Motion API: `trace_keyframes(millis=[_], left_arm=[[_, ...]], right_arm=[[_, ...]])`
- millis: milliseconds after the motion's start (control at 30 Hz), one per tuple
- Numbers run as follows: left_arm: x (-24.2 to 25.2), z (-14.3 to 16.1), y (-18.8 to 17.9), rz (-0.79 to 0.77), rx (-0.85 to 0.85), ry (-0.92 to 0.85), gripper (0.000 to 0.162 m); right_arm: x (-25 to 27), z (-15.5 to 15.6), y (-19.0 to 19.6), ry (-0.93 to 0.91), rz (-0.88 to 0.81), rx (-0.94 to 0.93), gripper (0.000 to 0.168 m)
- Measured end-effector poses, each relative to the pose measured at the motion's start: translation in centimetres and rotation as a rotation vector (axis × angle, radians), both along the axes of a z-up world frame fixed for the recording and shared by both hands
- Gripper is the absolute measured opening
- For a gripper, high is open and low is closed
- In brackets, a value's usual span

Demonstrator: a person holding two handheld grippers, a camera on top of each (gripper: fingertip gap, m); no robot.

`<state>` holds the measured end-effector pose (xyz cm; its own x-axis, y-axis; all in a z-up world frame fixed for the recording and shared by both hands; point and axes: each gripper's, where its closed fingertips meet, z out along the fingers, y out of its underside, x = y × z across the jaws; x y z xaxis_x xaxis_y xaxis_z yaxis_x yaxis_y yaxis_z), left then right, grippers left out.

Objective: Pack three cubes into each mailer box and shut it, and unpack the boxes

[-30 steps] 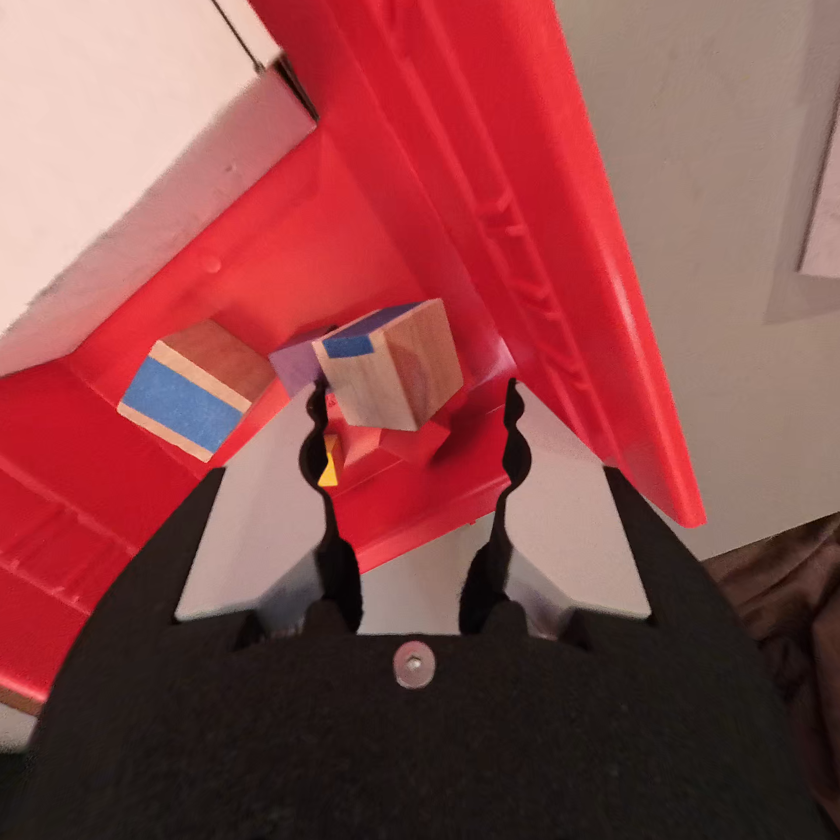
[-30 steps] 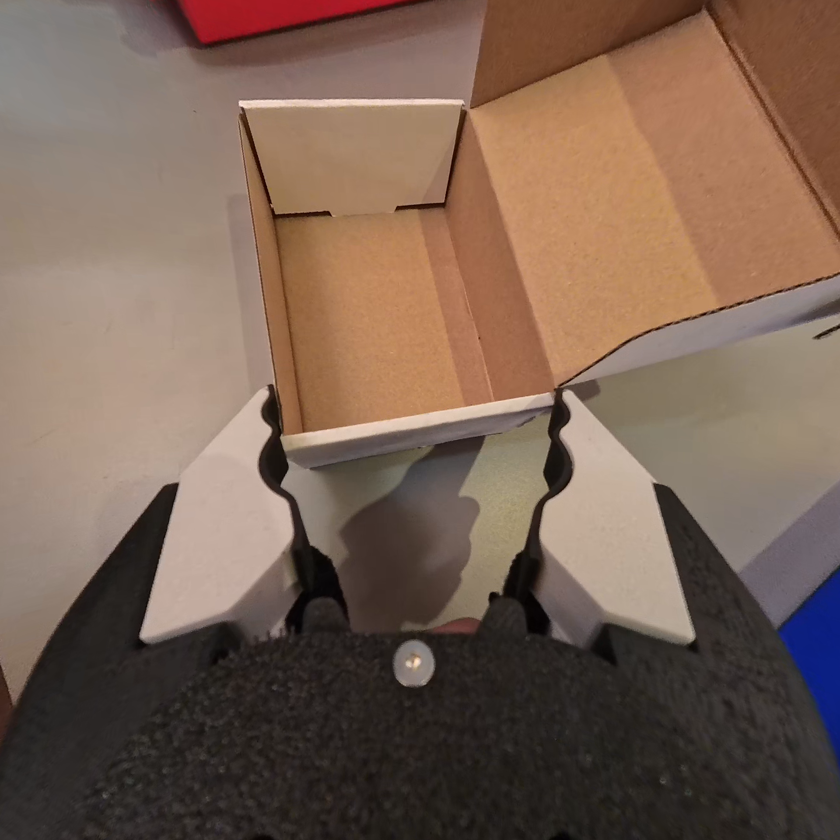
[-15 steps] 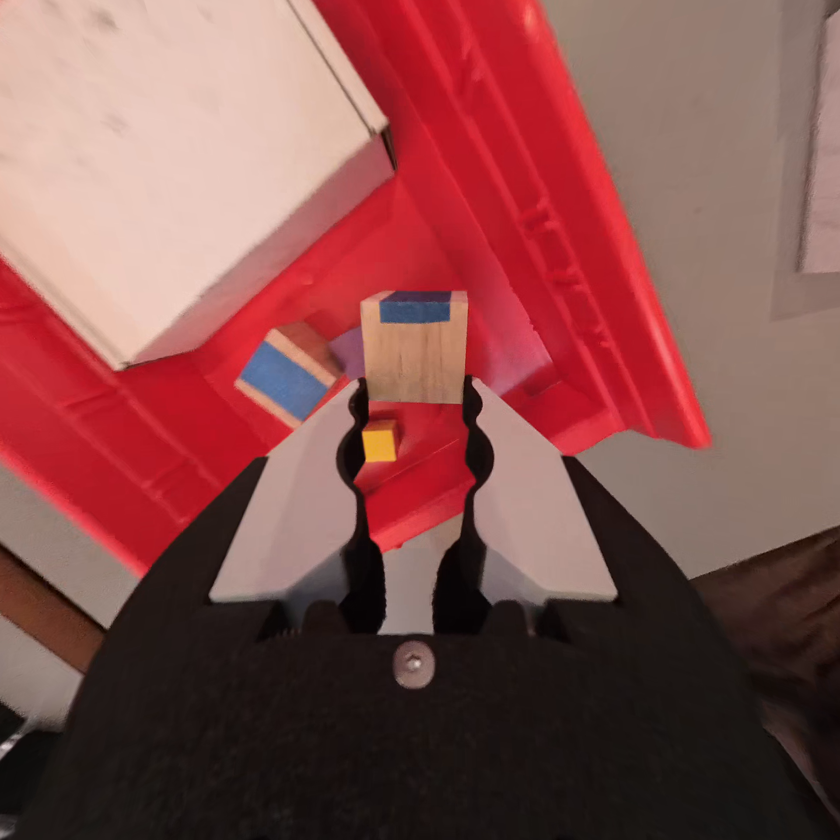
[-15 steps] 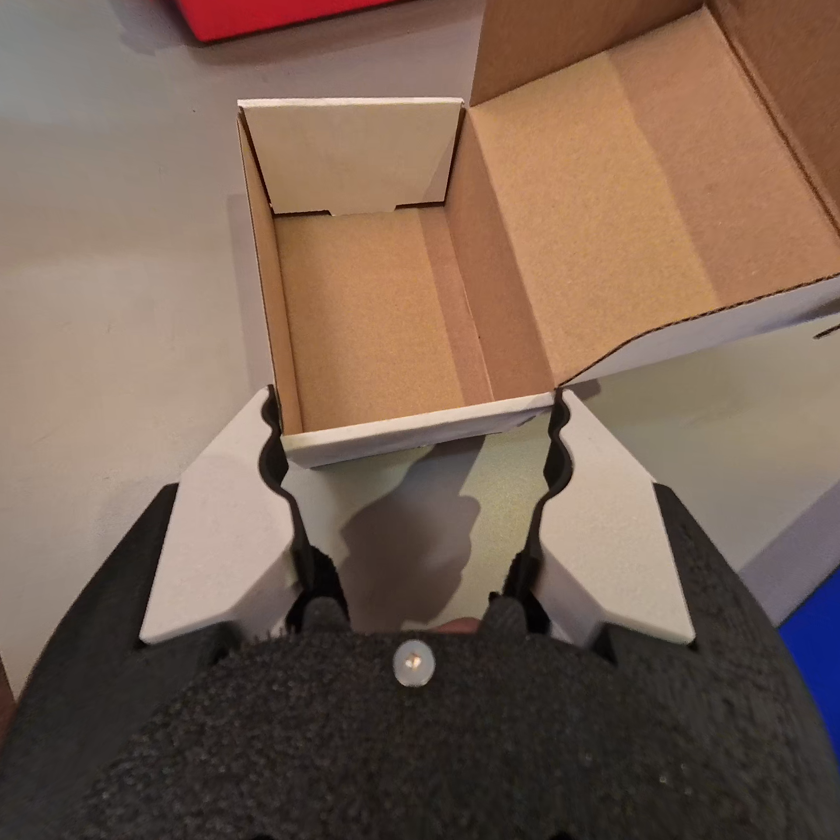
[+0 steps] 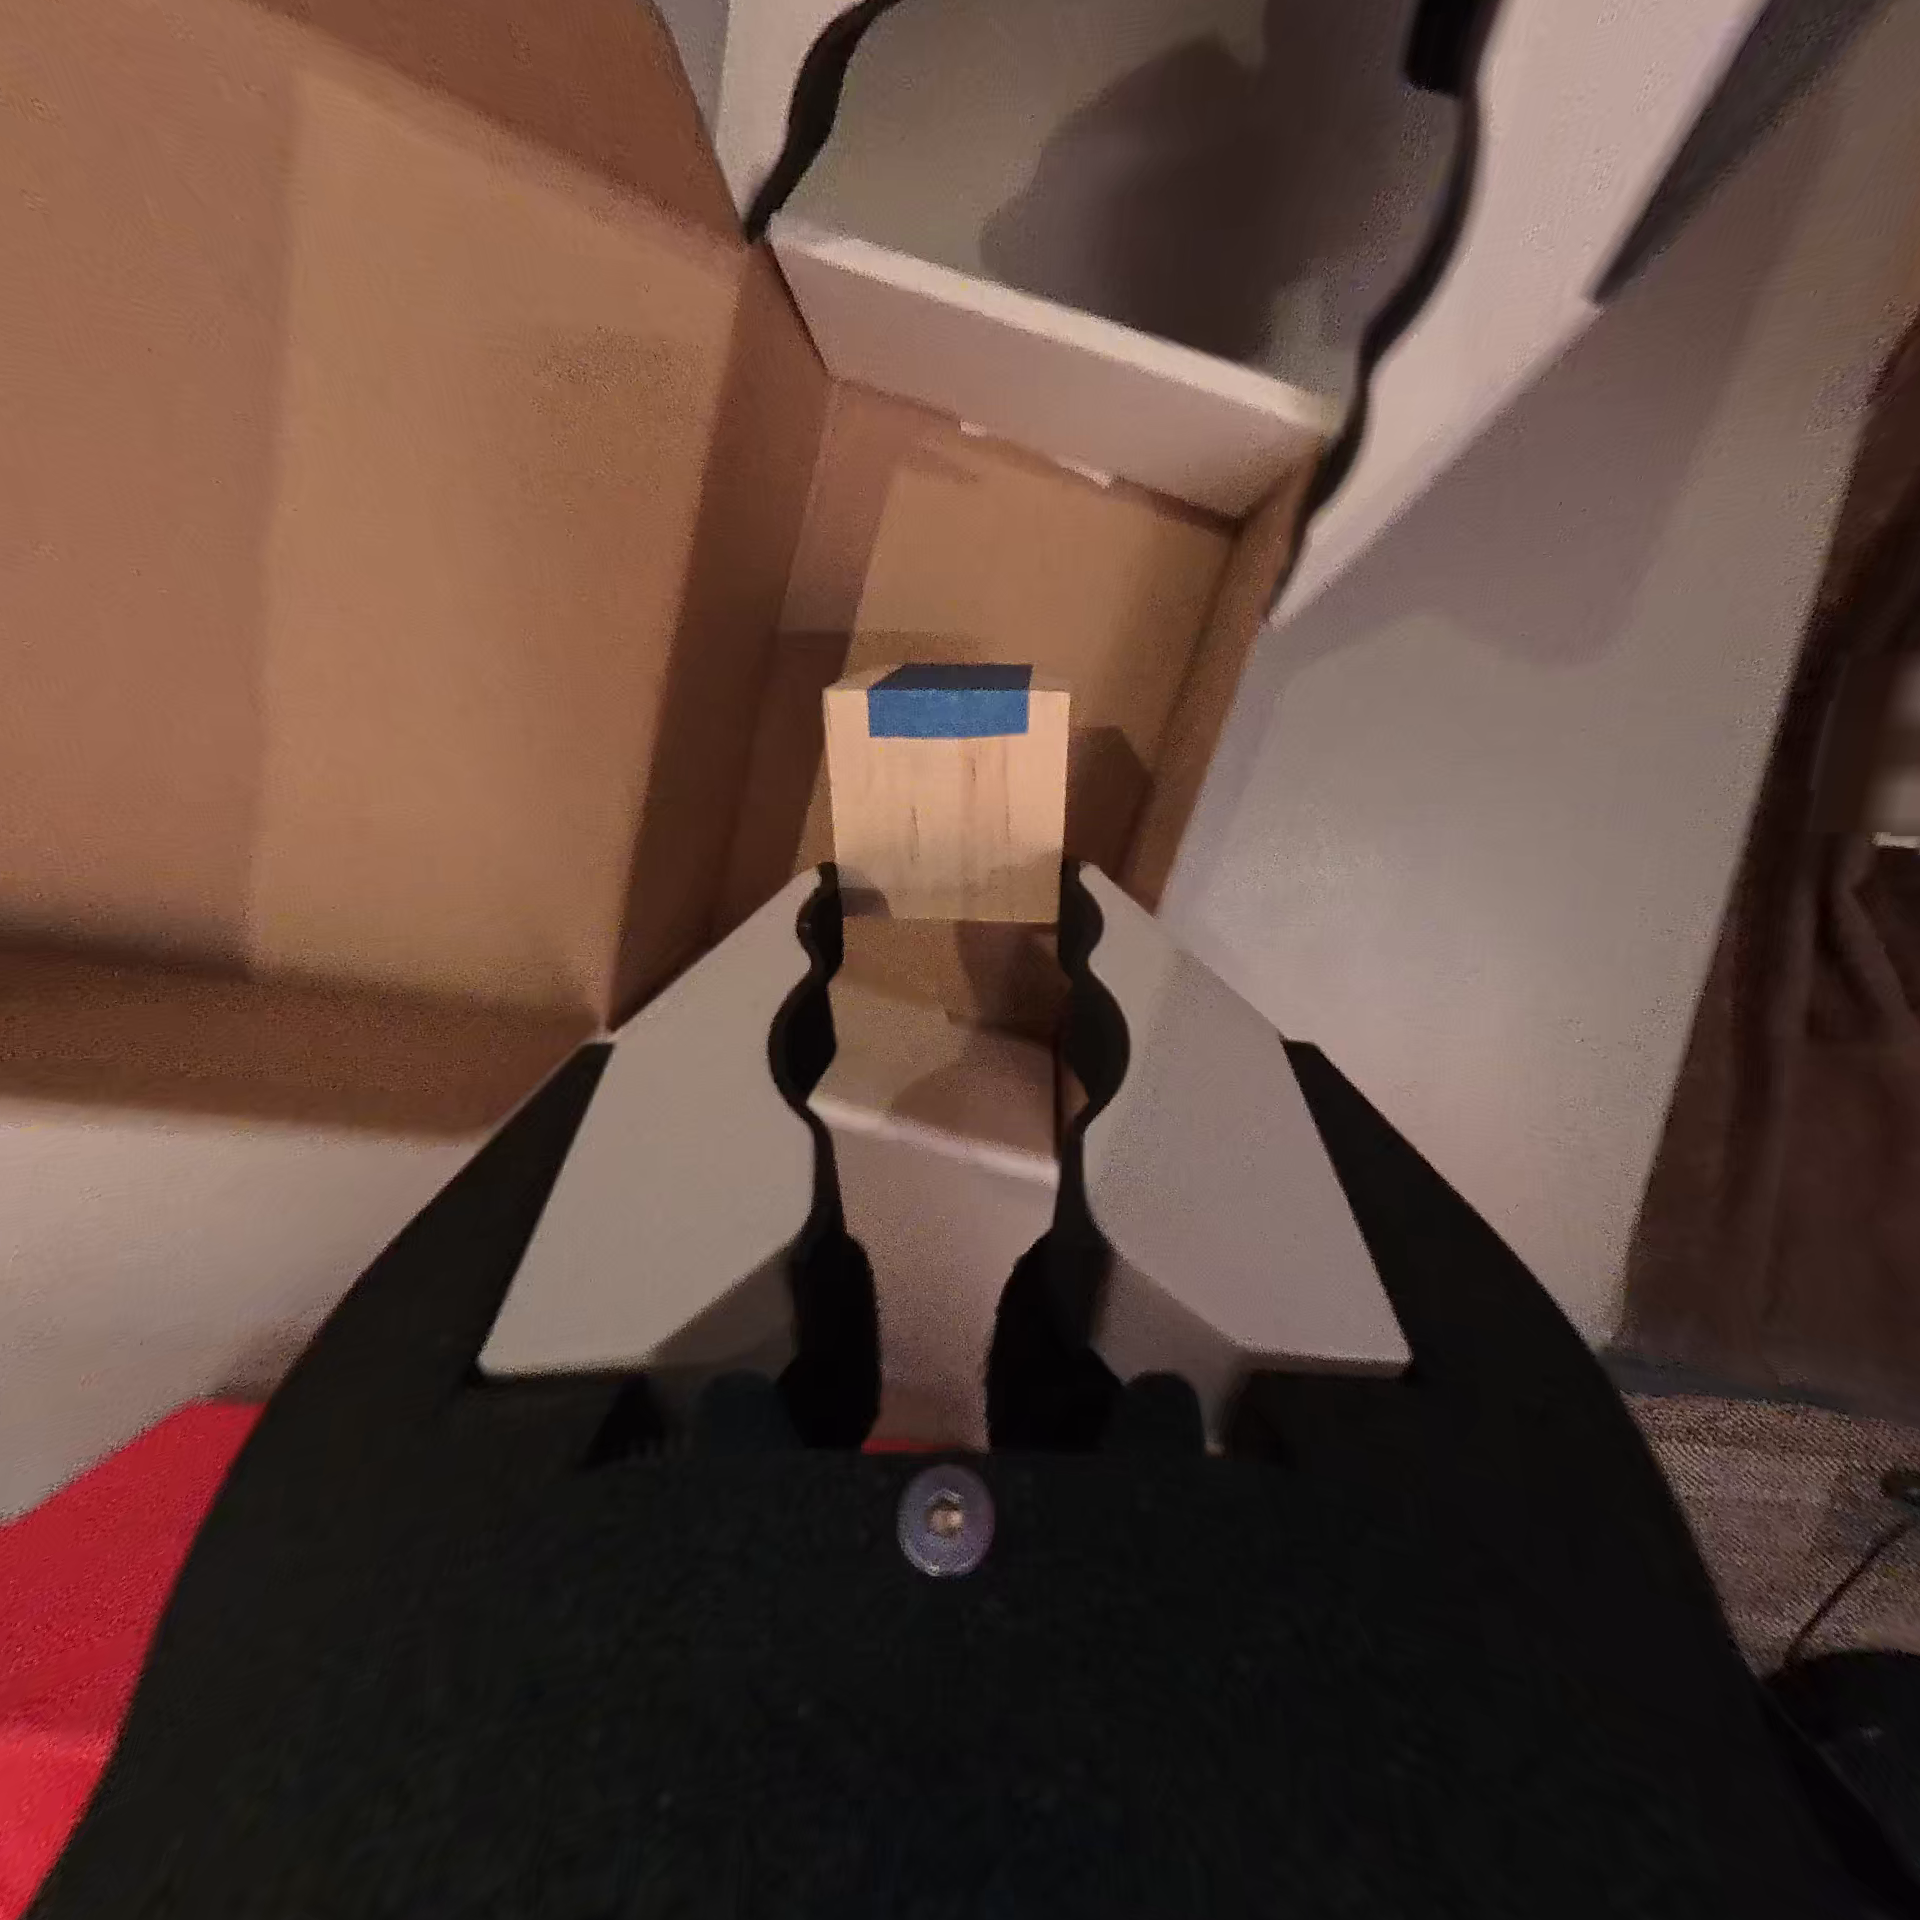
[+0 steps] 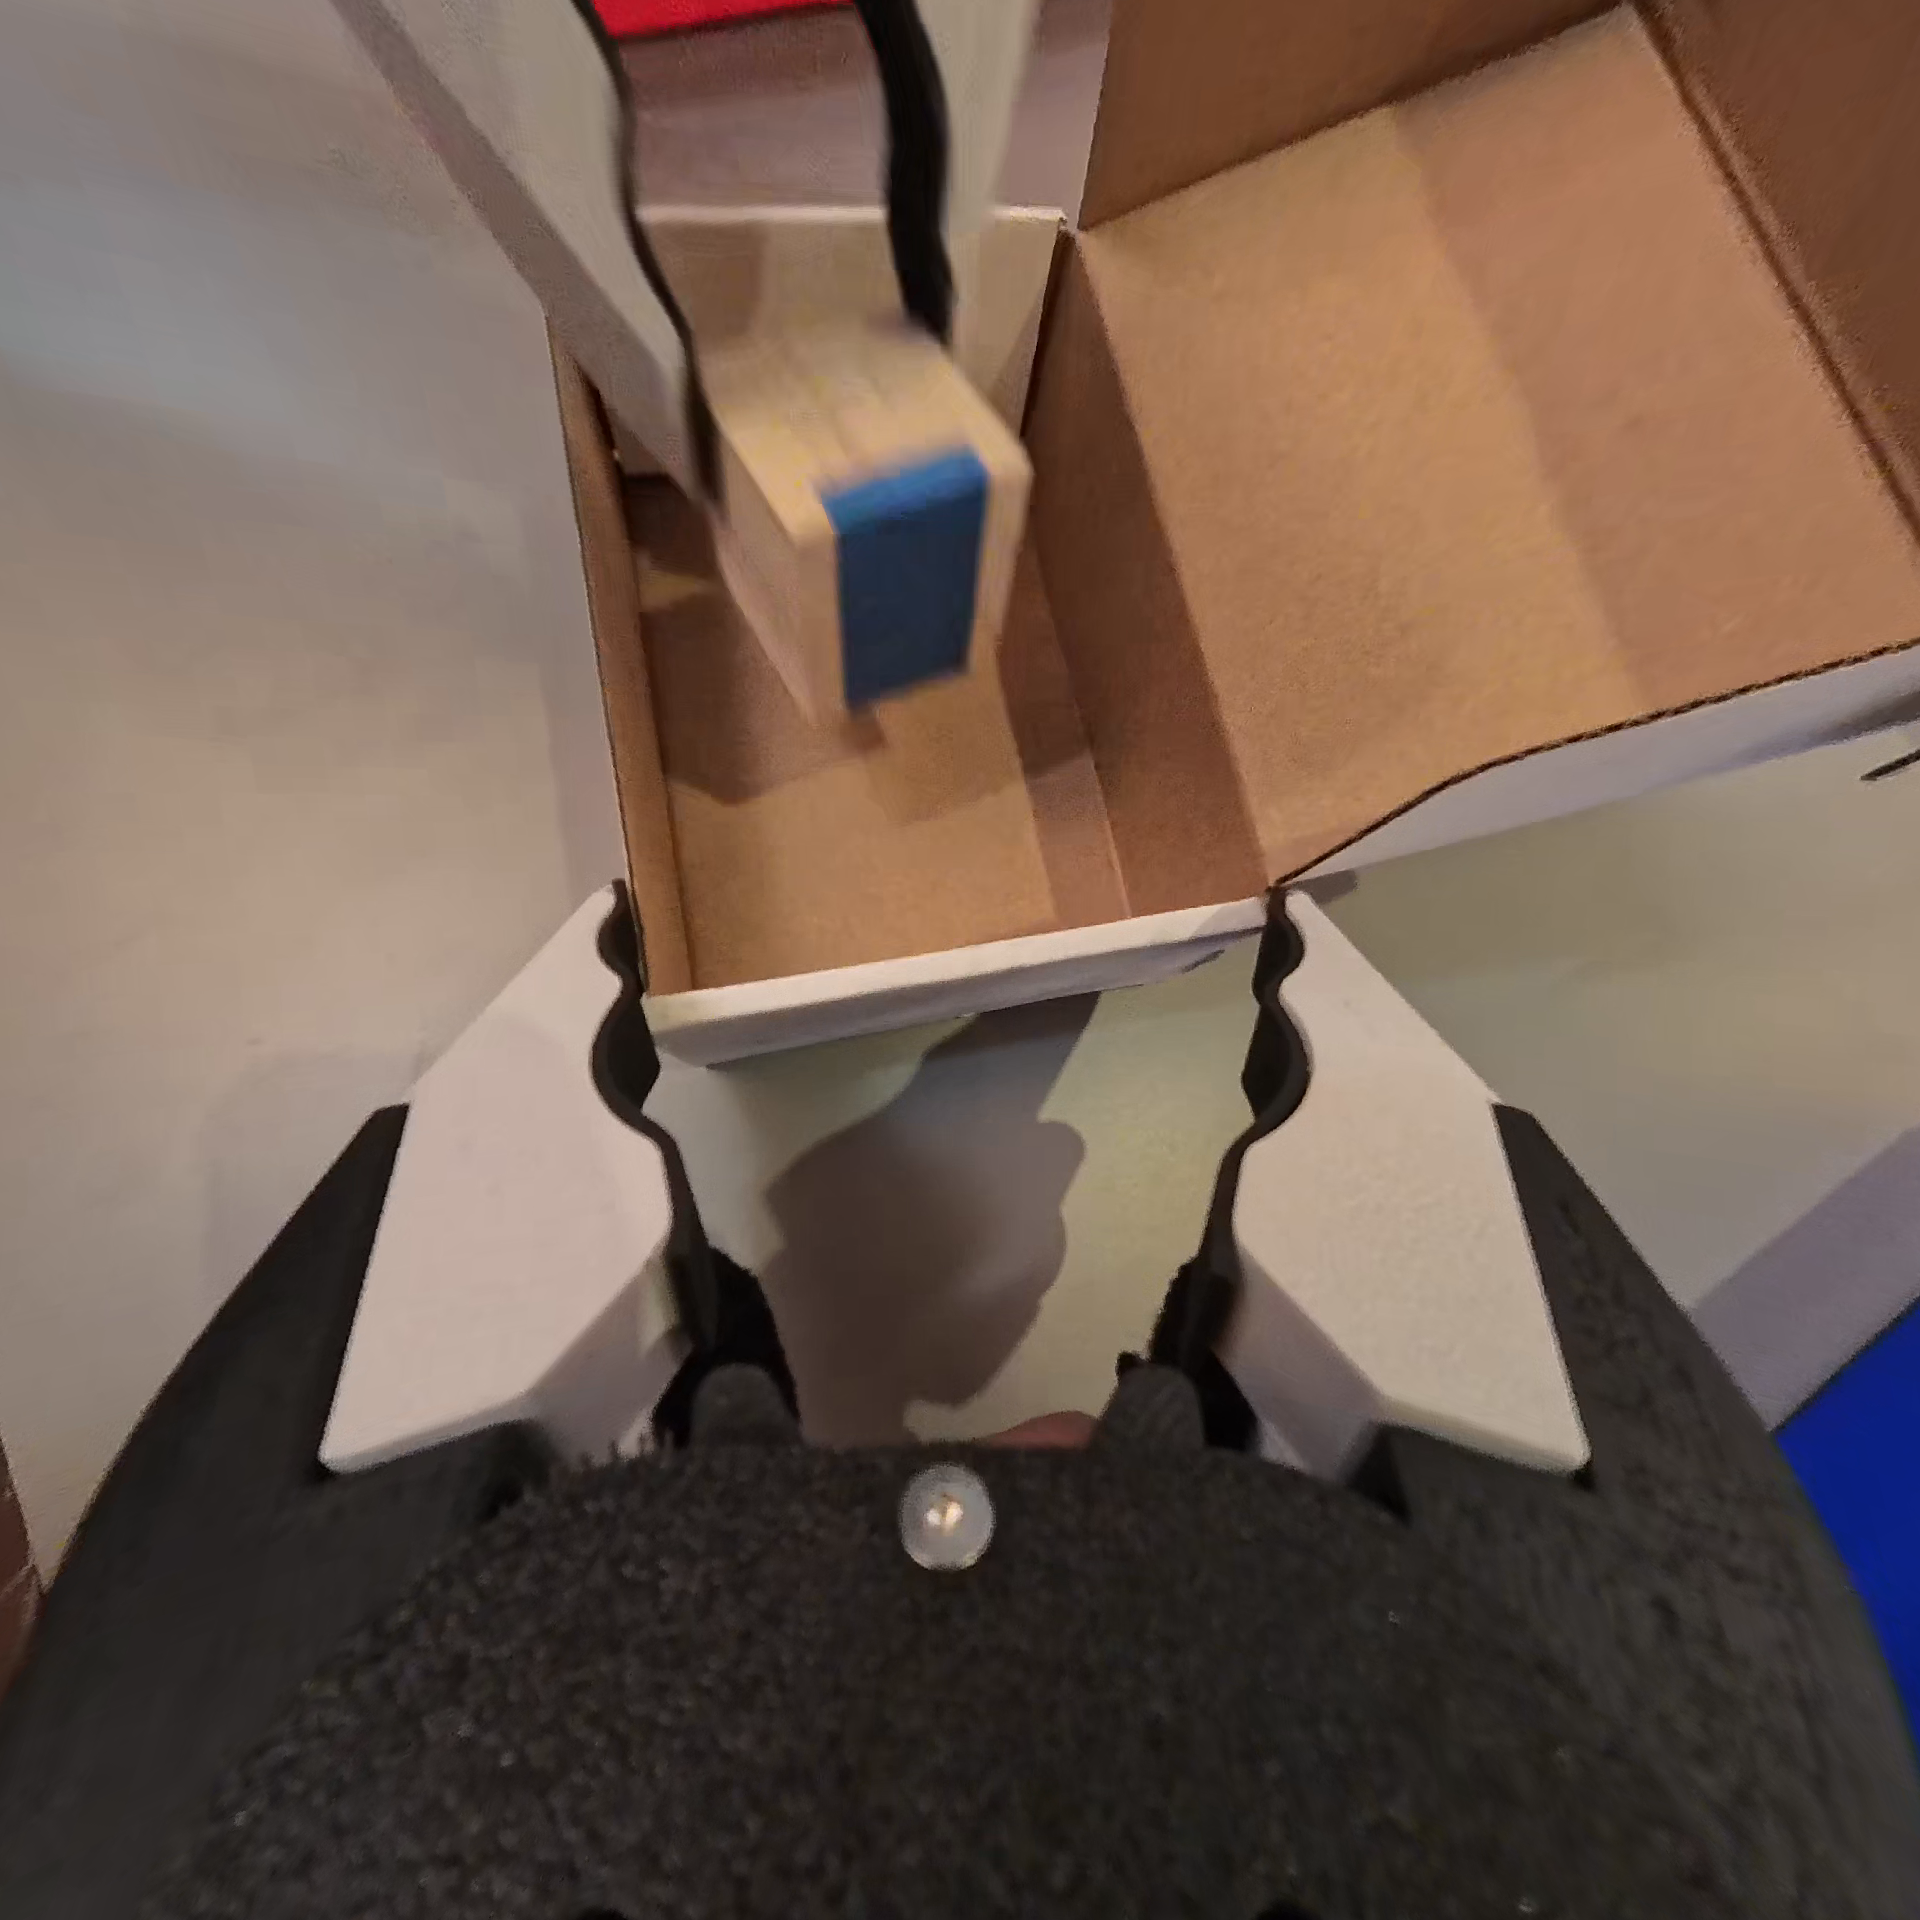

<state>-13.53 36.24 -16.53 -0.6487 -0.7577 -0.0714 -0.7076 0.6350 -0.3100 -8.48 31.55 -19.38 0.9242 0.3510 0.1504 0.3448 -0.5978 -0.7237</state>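
Observation:
My left gripper (image 5: pixel 948 888) is shut on a wooden cube with blue tape (image 5: pixel 948 821). It holds the cube inside the open mailer box (image 5: pixel 1039 343), just above the brown floor. The right wrist view shows the same cube (image 6: pixel 883 540) tilted at the box's far end, held by the left gripper (image 6: pixel 810 364) reaching in from the top. My right gripper (image 6: pixel 948 935) is open, its fingers standing at the two front corners of the box (image 6: pixel 935 987). It also shows across the box in the left wrist view (image 5: pixel 1091 156). The lid (image 6: pixel 1455 468) stands open to the right. No other cube shows in the box.
A corner of the red bin (image 5: pixel 83 1558) lies behind my left gripper, and a strip of it shows in the right wrist view (image 6: pixel 727 10). A blue patch (image 6: pixel 1870 1455) sits at the table's lower right. Brown fabric (image 5: pixel 1818 935) lies past the table's edge.
My left gripper closed on the taped cube in the red bin, lifted it out and carried it into the open mailer box. My right gripper has stayed at the box front.

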Motion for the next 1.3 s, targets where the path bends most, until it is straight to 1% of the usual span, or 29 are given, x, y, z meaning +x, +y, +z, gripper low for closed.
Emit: trace_keyframes(millis=[100, 200, 333, 400, 467, 533, 567, 633, 733, 800, 867, 900, 933, 967, 1000, 1033, 1100, 1200, 1300], left_arm=[[2.3, -2.1, -0.7, -0.022, 0.039, 0.027, 0.039], [3.5, -2.8, -1.4, -0.033, 0.052, 0.03, 0.039], [3.7, -3.6, -0.8, -0.063, 0.122, 0.047, 0.039], [3.8, -3.4, -1.6, -0.086, 0.09, 0.038, 0.039], [3.9, -3.3, -2.0, -0.078, 0.065, 0.035, 0.04], [3.9, -2.8, -1.5, -0.025, 0.047, 0.02, 0.054], [3.6, -2.3, -1.2, 0.002, 0.026, 0.007, 0.056], [2.7, 0.0, -0.3, 0.059, -0.031, -0.052, 0.055], [-0.6, 5.0, 2.6, 0.174, -0.153, -0.179, 0.053], [-3.9, 7.2, 6.9, 0.318, -0.193, -0.216, 0.052], [-7.5, 6.8, 12.8, 0.507, -0.133, -0.157, 0.058], [-9.1, 6.1, 15.3, 0.564, -0.089, -0.109, 0.058], [-10.4, 5.2, 17.0, 0.566, -0.048, -0.064, 0.055], [-11.4, 4.2, 18.4, 0.532, 0.004, -0.03, 0.048], [-12.1, 3.1, 19.7, 0.489, 0.068, 0.005, 0.049], [-12.9, 1.9, 20.8, 0.444, 0.127, 0.055, 0.055], [-14.2, -0.1, 22.3, 0.343, 0.22, 0.144, 0.059], [-14.9, -1.5, 23.4, 0.23, 0.289, 0.184, 0.06], [-15.1, -2.9, 23.9, 0.16, 0.325, 0.209, 0.057]], right_arm=[[0.0, 0.0, 0.0, 0.012, -0.002, 0.006, 0.116], [0.0, 0.0, 0.0, 0.018, -0.003, 0.008, 0.116], [0.0, 0.0, 0.0, 0.02, -0.002, 0.011, 0.116], [0.0, 0.0, 0.1, 0.024, -0.002, 0.01, 0.116], [0.0, 0.0, 0.0, 0.024, -0.002, 0.009, 0.116], [0.0, 0.0, 0.0, 0.022, -0.003, 0.01, 0.116], [0.0, 0.0, 0.0, 0.021, -0.004, 0.011, 0.116], [0.0, 0.0, 0.0, 0.02, -0.005, 0.009, 0.116], [0.1, 0.0, 0.1, 0.027, -0.009, 0.005, 0.116], [0.0, 0.0, 0.1, 0.026, -0.009, 0.006, 0.116], [0.0, 0.0, 0.0, 0.022, -0.007, 0.005, 0.116], [0.0, 0.0, 0.0, 0.019, -0.005, 0.002, 0.116], [0.0, 0.0, 0.0, 0.016, -0.002, 0.0, 0.116], [0.0, 0.0, 0.0, 0.016, 0.0, -0.002, 0.116], [0.0, 0.0, 0.0, 0.017, 0.002, -0.002, 0.116], [0.0, 0.0, 0.0, 0.018, 0.002, -0.004, 0.116], [0.0, 0.0, 0.0, 0.012, 0.002, -0.008, 0.116], [0.0, 0.0, 0.0, 0.013, 0.0, -0.007, 0.116], [0.0, 0.0, 0.1, 0.019, -0.001, -0.005, 0.116]])
